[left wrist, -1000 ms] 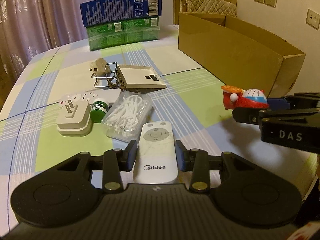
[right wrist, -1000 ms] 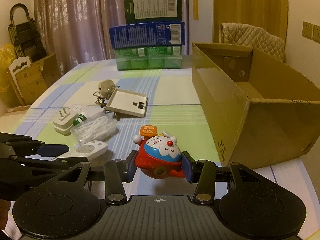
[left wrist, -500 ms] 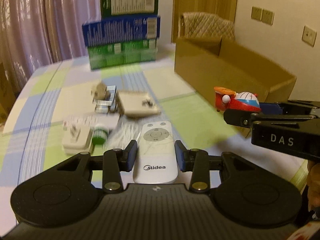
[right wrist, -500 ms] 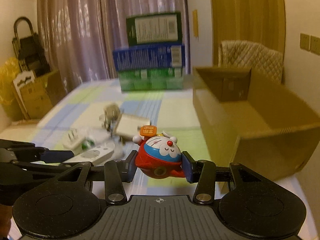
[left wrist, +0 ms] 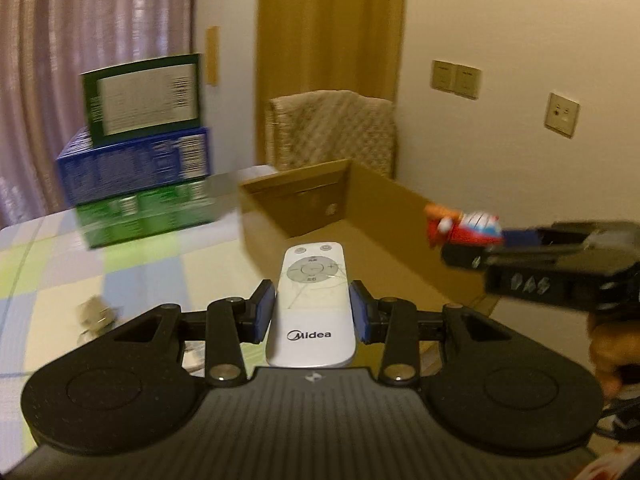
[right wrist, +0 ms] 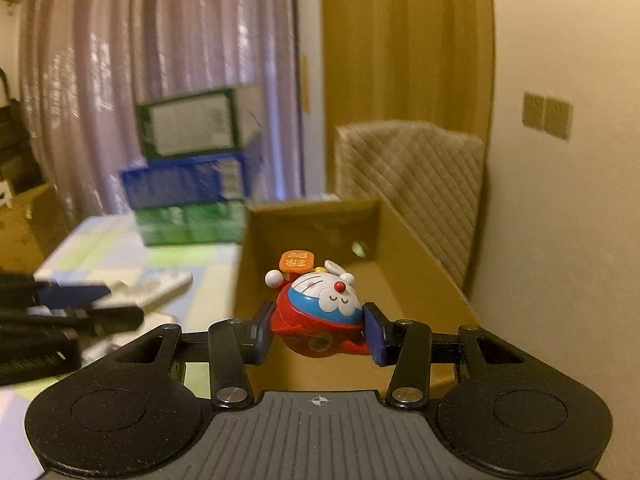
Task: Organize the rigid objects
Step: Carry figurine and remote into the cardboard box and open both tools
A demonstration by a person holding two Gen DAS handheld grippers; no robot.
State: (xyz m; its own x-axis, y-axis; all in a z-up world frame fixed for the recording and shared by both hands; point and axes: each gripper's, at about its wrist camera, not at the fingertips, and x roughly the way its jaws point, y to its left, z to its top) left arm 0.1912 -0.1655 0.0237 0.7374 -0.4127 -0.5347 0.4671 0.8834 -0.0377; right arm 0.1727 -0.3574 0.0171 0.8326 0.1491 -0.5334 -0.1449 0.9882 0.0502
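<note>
While both grippers hang over the one open cardboard box (left wrist: 404, 216), left gripper (left wrist: 312, 316) pinches one white Midea remote (left wrist: 312, 304) between narrow jaws; right gripper (right wrist: 318, 334) clamps one Doraemon toy (right wrist: 320, 312). Three stacked cartons (left wrist: 136, 176) stand on the checked tablecloth (left wrist: 52, 276).

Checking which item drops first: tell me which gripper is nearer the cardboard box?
Right. The right gripper hangs over the cardboard box; the left gripper is beside its near wall.

Cardboard box (right wrist: 420, 264) open on top, inside bare; stacked cartons (right wrist: 188, 184) stand left.
</note>
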